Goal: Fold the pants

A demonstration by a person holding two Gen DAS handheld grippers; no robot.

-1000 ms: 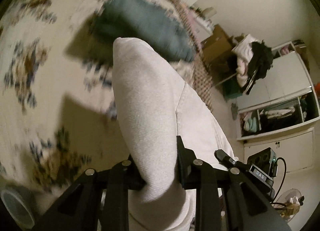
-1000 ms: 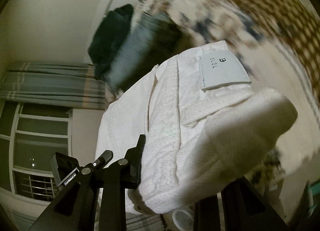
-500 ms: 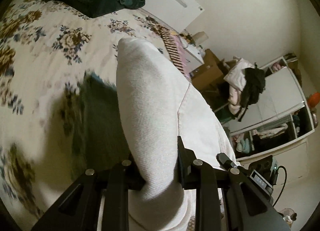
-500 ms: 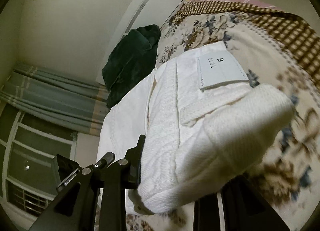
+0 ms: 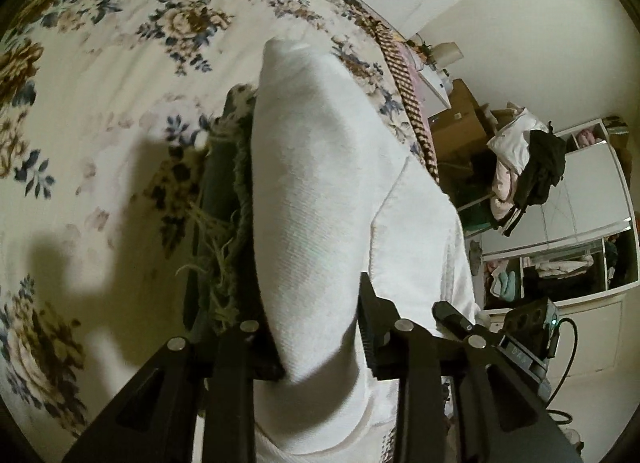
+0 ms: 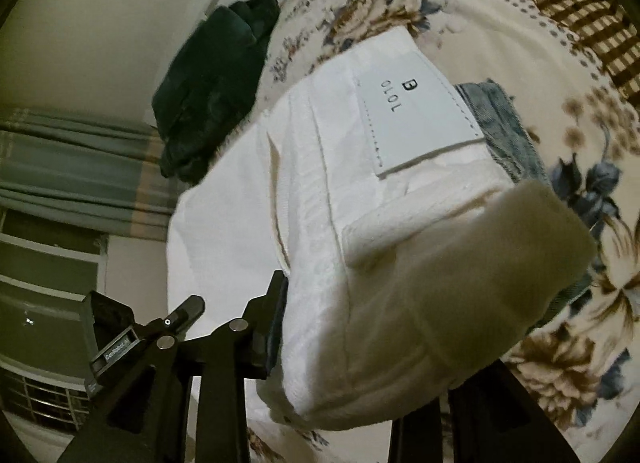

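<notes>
Folded white pants (image 5: 320,183) hang between my two grippers, over a floral bedspread (image 5: 100,103). My left gripper (image 5: 320,323) has one end between its fingers; its jaws are opening, and the cloth still fills the gap. My right gripper (image 6: 360,343) holds the waistband end (image 6: 400,263), which bears a white label patch (image 6: 416,119). Its jaws are opening too, and the right finger is hidden under the cloth. Folded blue-green jeans (image 5: 216,223) with frayed hems lie just below the white pants and show again as jeans (image 6: 504,123) past the label.
A dark green blanket (image 6: 212,83) lies at the head of the bed, by the wall. A checked bed edge (image 6: 580,23) runs along the far side. Beyond the bed stand a heap of clothes (image 5: 528,159) and an open wardrobe (image 5: 560,263). Curtains (image 6: 60,163) hang at the left.
Both grippers carried the white pants across the bed and slightly down. The folded jeans, earlier farther off, now lie directly beneath the pants. The fingers stand a little wider.
</notes>
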